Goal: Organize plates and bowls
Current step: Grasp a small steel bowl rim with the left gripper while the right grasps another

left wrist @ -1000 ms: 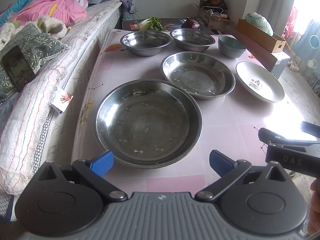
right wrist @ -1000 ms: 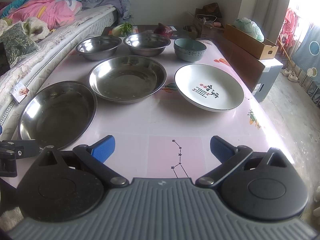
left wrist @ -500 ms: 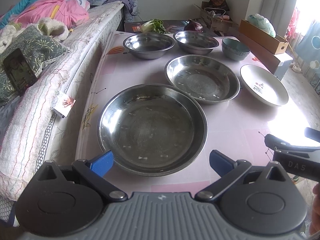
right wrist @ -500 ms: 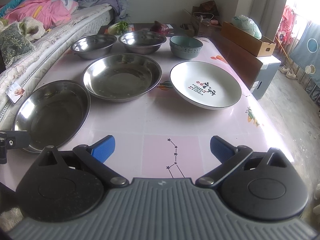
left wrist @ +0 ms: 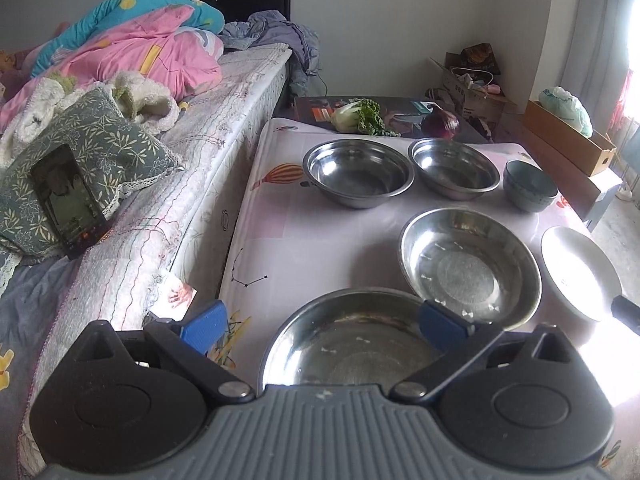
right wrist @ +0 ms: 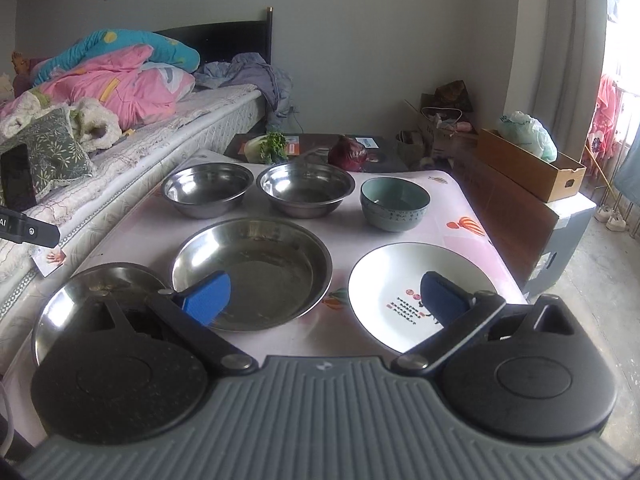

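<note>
On the pink table (left wrist: pixel 304 240), two shallow steel plates lie in front: the large one (left wrist: pixel 352 344) right under my left gripper (left wrist: pixel 322 326), the second (left wrist: pixel 468 264) beyond it to the right. My left gripper is open and holds nothing. Two steel bowls (left wrist: pixel 358 172) (left wrist: pixel 454 174) and a teal bowl (left wrist: pixel 528 190) stand in the back row. A white plate (right wrist: pixel 400 280) lies at the right. My right gripper (right wrist: pixel 324 296) hovers open over the gap between the second steel plate (right wrist: pixel 256 268) and the white plate.
A bed (left wrist: pixel 160 184) with quilts, a pillow and a phone (left wrist: pixel 68 200) runs along the table's left edge. A leafy vegetable (left wrist: pixel 356 116) and a purple one (left wrist: pixel 440 124) lie on a dark board behind the bowls. A cardboard box (right wrist: pixel 528 168) stands on a cabinet at the right.
Both wrist views have tilted upward and show more of the room. The left gripper has shifted left toward the bed. Both grippers stayed open and no dish moved.
</note>
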Tool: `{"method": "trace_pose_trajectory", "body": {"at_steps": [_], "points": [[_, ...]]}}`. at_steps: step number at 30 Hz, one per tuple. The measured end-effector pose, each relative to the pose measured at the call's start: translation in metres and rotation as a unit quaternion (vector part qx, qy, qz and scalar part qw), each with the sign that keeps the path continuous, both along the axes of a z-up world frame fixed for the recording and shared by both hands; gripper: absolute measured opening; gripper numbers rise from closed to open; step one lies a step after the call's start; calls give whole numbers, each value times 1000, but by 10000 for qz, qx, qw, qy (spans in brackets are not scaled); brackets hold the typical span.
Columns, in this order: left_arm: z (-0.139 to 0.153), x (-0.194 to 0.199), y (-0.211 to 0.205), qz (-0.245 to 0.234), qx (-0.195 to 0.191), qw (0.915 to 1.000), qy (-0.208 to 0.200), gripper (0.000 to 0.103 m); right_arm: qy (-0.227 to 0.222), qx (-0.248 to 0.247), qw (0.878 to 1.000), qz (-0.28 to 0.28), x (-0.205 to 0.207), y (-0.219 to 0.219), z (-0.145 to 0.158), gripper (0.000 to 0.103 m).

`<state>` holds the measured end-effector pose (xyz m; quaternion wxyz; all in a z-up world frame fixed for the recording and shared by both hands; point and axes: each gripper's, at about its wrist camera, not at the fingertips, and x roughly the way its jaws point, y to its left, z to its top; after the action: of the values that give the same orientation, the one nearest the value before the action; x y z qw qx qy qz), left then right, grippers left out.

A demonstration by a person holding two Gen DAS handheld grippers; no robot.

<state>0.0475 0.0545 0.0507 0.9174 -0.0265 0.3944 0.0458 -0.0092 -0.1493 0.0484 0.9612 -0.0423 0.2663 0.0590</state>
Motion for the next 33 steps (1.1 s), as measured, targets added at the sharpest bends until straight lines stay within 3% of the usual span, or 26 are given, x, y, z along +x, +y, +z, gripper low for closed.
{"method": "trace_pose_trajectory", "body": {"at_steps": [6, 13, 18, 21, 24, 30, 31, 33], "points": [[0, 32, 10, -9, -178, 9998, -120, 103, 59, 437, 9988, 232, 44, 6, 12, 102], [-2, 75, 23, -332, -505, 9979, -253, 103, 168, 933, 9942, 505, 99, 25, 23, 102], [-3, 108, 37, -225, -475, 9977, -436, 102, 235, 1122, 9916, 601, 147, 43, 24, 101], [-7, 134, 49, -97, -485, 9978, -439, 100, 379, 1197, 9898, 670, 178, 55, 17, 98], [-14, 162, 54, -5, -257, 9988, -417, 100, 568, 1295, 9872, 739, 209, 67, 6, 95], [-35, 219, 56, -98, -15, 9999, -138, 99, 1022, 1595, 9790, 756, 268, 86, -21, 81], [-40, 231, 58, -109, -47, 9999, -58, 97, 1115, 1661, 9770, 740, 277, 88, -26, 80], [-49, 248, 62, -53, -129, 9999, 91, 83, 1324, 1795, 9723, 698, 297, 94, -37, 77]]}}
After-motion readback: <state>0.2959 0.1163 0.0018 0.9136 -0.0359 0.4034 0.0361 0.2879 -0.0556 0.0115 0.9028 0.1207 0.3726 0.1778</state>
